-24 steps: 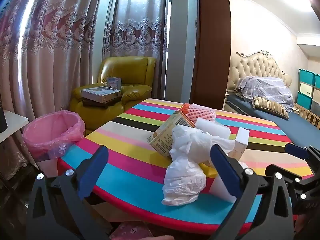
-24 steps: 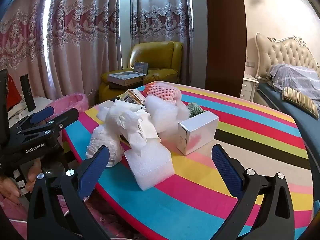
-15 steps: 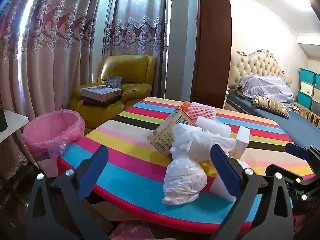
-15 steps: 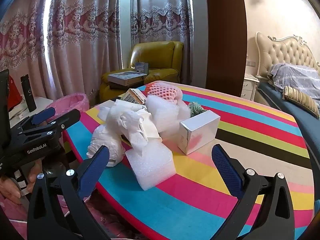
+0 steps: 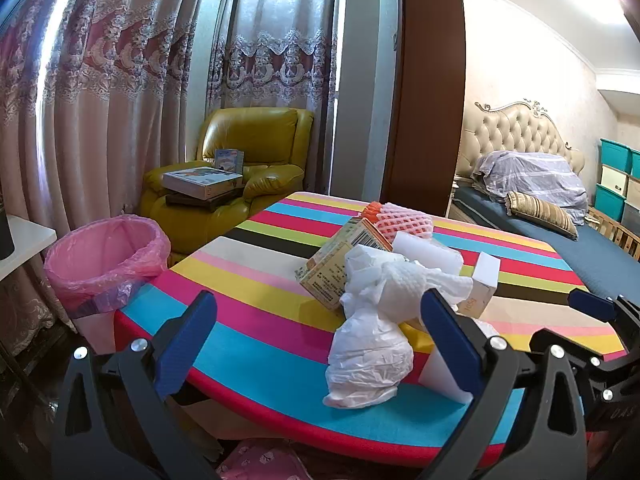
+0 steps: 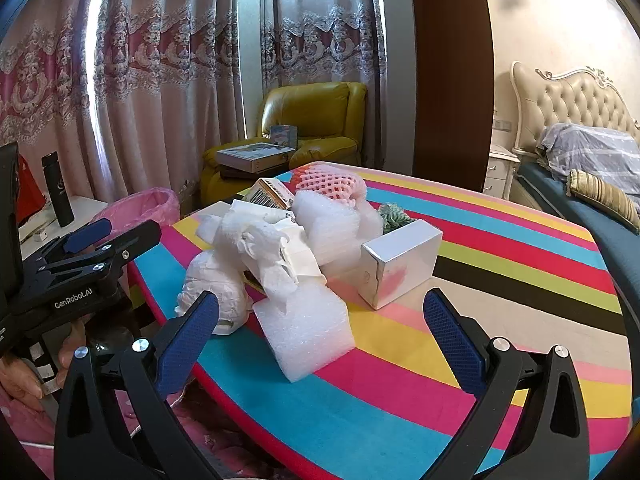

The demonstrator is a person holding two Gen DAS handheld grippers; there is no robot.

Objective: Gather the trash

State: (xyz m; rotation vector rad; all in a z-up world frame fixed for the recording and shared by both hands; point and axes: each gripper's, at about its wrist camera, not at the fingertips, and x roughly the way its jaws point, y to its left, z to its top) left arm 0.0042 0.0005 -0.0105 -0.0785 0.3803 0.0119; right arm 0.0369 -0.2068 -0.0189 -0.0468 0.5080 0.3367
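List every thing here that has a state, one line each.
Left gripper: open, empty.
Right gripper: open, empty.
Bin: open, pink liner in place, beside the table.
White box: closed, on the table.
Foam block: loose, at the pile's near edge.
White bag: crumpled, on the table.
Printed carton: tilted in the pile.

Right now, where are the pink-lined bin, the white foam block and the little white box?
pink-lined bin [image 5: 106, 256]: left wrist view, on its bag-covered rim.
white foam block [image 6: 306, 326]: right wrist view, on its top face.
little white box [image 6: 400, 268]: right wrist view, on its front side.
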